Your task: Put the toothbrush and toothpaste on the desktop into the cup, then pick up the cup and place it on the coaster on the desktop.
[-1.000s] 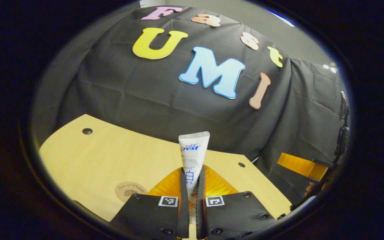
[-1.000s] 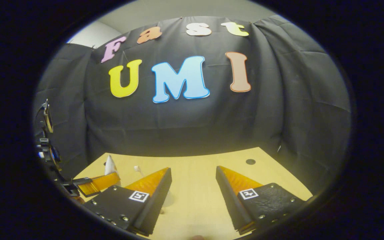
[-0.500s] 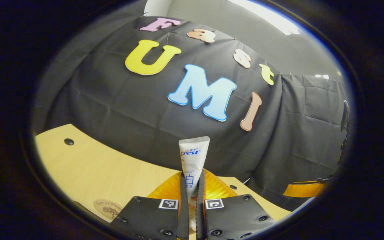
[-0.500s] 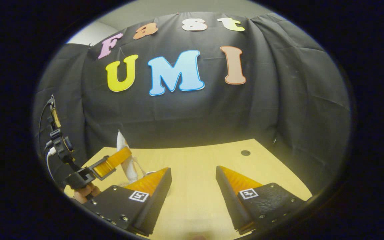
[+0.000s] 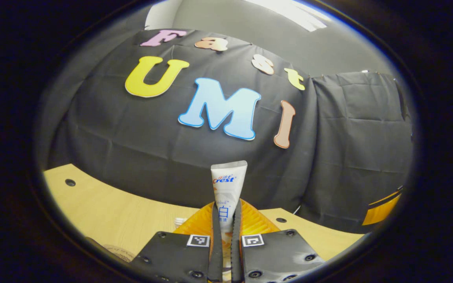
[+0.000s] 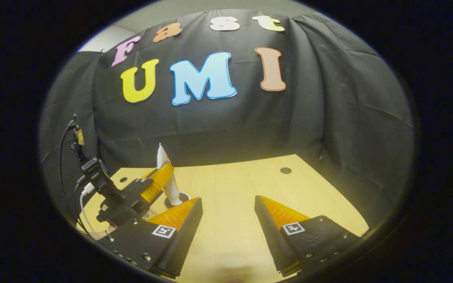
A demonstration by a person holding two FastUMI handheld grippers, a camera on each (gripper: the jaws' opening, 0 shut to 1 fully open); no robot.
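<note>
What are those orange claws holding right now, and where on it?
The left hand-held gripper pinches the toothpaste tube around its middle, crimped end up. The right hand-held gripper holds nothing.

The toothpaste (image 5: 228,184), a white tube with blue and red print, stands upright with its flat crimped end on top, clamped between two orange fingers. In the right gripper view the toothpaste (image 6: 167,179) leans slightly, its lower end at the cup (image 6: 176,201) rim on the wooden desktop (image 6: 230,196).
</note>
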